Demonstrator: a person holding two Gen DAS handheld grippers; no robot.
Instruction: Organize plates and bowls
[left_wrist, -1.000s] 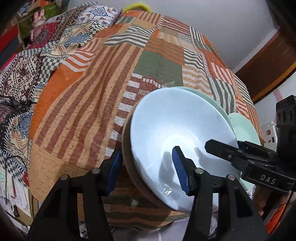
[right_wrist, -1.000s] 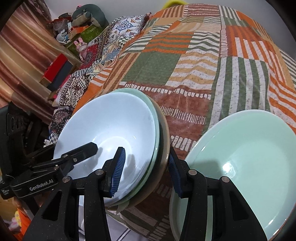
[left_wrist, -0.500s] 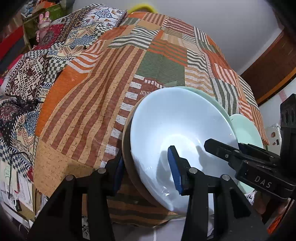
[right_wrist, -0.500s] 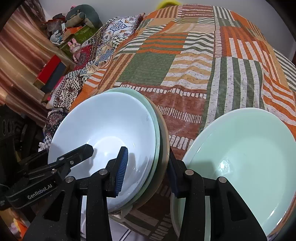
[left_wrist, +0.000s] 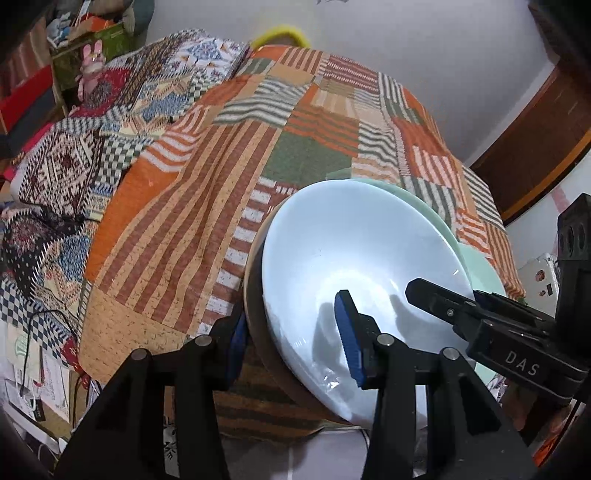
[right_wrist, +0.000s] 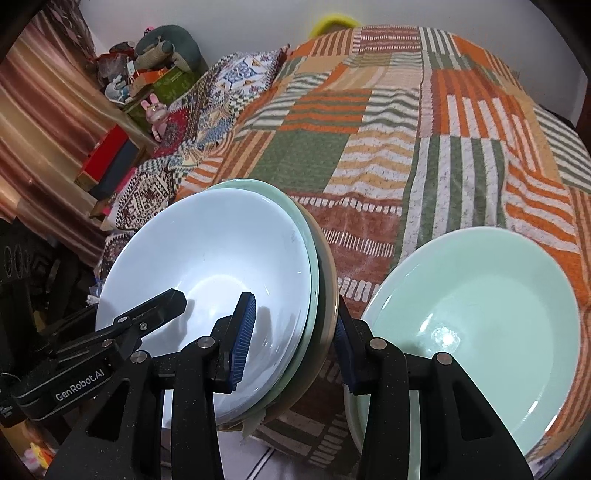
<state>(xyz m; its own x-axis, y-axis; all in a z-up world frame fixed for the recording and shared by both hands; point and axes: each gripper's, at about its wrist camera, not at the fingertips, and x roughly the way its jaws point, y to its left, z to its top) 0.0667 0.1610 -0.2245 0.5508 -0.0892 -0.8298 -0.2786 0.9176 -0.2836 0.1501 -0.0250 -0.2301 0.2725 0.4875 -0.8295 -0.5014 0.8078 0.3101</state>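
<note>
Both wrist cameras look steeply down from close range, from opposite sides, sharing the stacked bowls (left_wrist: 354, 258) and quilt (right_wrist: 369, 147).

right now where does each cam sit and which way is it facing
Left wrist: sits on the left gripper, looking down over the bed's patchwork cover at the white bowl topping a nested stack; its own fingers straddle the near-left rim, and the right gripper intrudes from the right.
Right wrist: sits on the right gripper, facing likewise; its fingers straddle the stack's right rim, with the left gripper at left and a green plate right.
Shared: stack, cover, both grippers.
</note>
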